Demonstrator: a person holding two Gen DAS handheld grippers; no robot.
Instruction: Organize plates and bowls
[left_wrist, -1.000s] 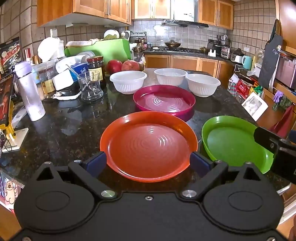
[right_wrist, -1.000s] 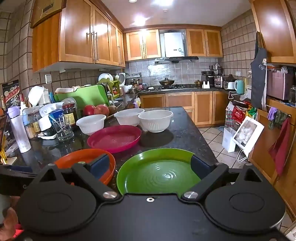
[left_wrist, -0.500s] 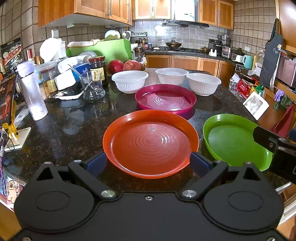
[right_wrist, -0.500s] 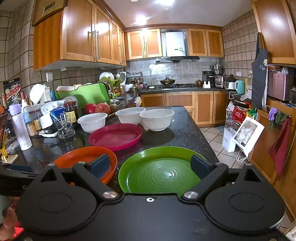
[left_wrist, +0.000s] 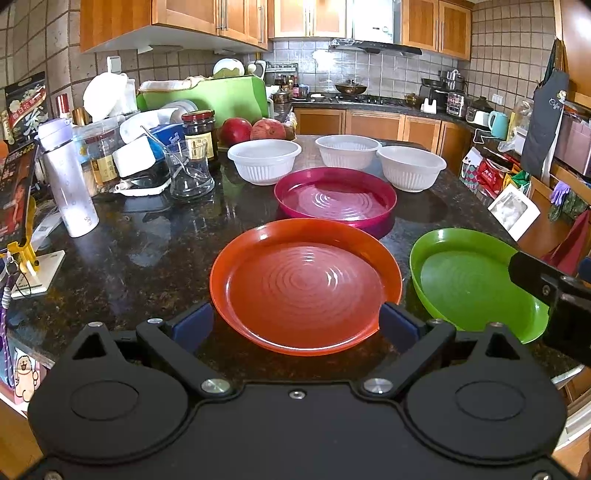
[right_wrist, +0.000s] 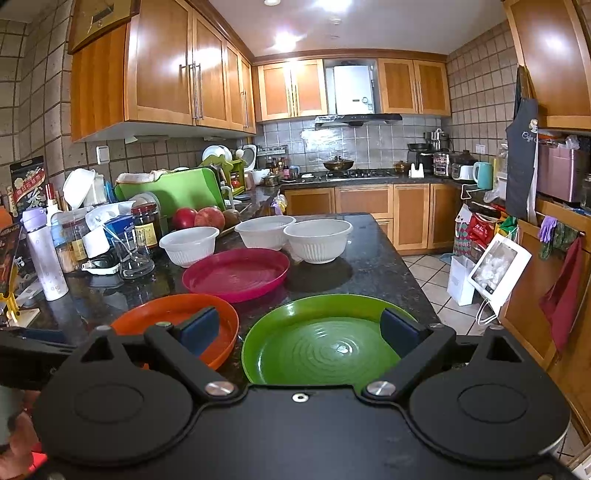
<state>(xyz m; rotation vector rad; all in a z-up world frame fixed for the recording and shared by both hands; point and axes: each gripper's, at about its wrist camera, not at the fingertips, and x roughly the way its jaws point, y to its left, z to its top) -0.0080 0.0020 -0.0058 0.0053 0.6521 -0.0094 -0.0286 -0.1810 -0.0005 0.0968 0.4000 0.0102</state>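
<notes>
Both grippers are spread wide with nothing in them; the left gripper (left_wrist: 295, 325) has the orange plate (left_wrist: 306, 284) sitting right between its fingers on the dark stone counter (left_wrist: 147, 258); the right gripper (right_wrist: 301, 330) is lined up the same way over the green plate (right_wrist: 325, 341), just to the right of the orange one; past them there's the pink plate (left_wrist: 335, 197); furthest out, three white bowls (left_wrist: 264, 160) in a row.
</notes>
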